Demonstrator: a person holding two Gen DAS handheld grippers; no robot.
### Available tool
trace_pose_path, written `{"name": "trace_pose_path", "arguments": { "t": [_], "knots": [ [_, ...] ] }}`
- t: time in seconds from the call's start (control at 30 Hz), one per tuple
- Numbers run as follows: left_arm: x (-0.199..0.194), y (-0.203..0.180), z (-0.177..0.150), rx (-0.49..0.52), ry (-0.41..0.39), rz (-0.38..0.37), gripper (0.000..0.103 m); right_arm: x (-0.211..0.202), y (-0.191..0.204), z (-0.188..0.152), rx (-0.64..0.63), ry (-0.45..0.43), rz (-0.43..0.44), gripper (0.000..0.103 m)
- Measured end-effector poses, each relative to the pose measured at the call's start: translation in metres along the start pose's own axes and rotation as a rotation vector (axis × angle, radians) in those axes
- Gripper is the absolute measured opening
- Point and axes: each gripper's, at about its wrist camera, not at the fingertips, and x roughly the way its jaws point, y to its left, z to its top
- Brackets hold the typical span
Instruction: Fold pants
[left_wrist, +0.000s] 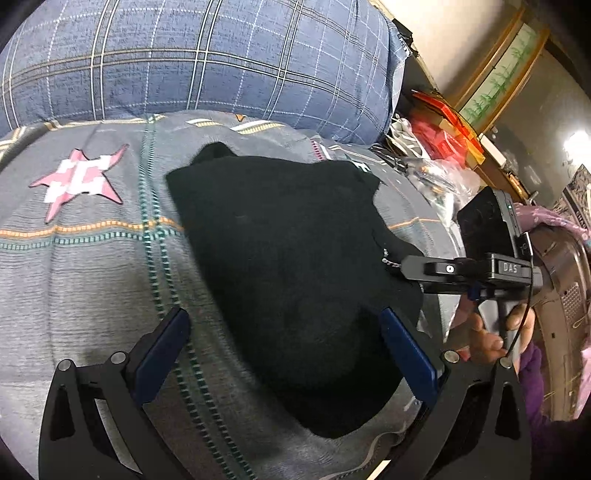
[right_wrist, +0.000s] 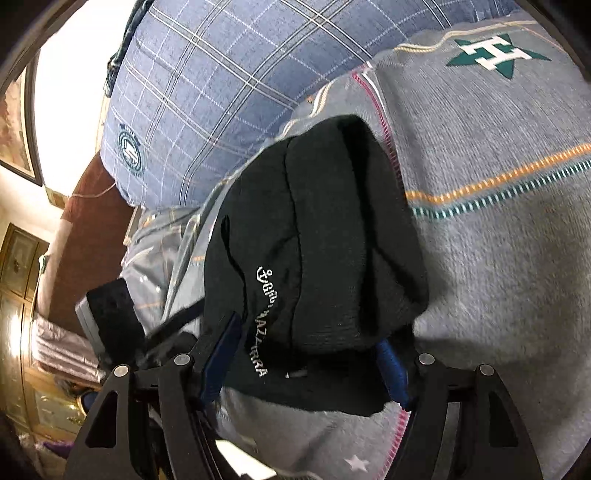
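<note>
The black pants (left_wrist: 288, 266) lie folded in a bundle on the grey blanket (left_wrist: 92, 266). My left gripper (left_wrist: 284, 332) is open, its blue pads wide apart just above the near end of the pants, holding nothing. The right gripper shows in the left wrist view (left_wrist: 406, 267), its tip at the pants' right edge. In the right wrist view the pants (right_wrist: 332, 240) show white lettering, and my right gripper (right_wrist: 310, 362) has its jaws spread with a thick fold of the pants between the blue pads.
A blue plaid pillow (left_wrist: 207, 59) lies behind the pants. Red boxes and clutter (left_wrist: 443, 136) sit on a shelf at the right. A pink star pattern (left_wrist: 81, 177) marks the blanket to the left. A wooden cabinet (right_wrist: 18, 295) stands at the far left.
</note>
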Motion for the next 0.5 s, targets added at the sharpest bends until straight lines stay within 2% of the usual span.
{"name": "trace_pose_path", "arguments": {
  "t": [0.1,0.17,0.2,0.23,0.33,0.5],
  "knots": [
    [0.001,0.002,0.004,-0.012,-0.003,-0.012,0.103,0.005,0.003,0.002,-0.004,-0.032,-0.005,0.071],
    [0.001,0.004,0.006,-0.027,-0.009,-0.017,0.103,0.007,0.009,0.002,-0.03,-0.045,-0.033,0.059],
    [0.0,0.006,0.008,-0.039,-0.013,-0.024,0.103,0.008,0.012,0.002,-0.047,-0.048,-0.052,0.047],
    [-0.002,0.008,0.008,-0.05,-0.019,-0.037,0.103,0.009,0.014,0.002,-0.059,-0.049,-0.065,0.042],
    [-0.007,0.007,0.009,-0.045,-0.043,-0.058,0.102,0.008,0.026,0.0,-0.13,-0.052,-0.092,0.036],
    [-0.008,0.002,0.008,-0.006,-0.051,-0.066,0.099,-0.001,0.043,-0.005,-0.228,-0.075,-0.135,0.033]
  ]
}}
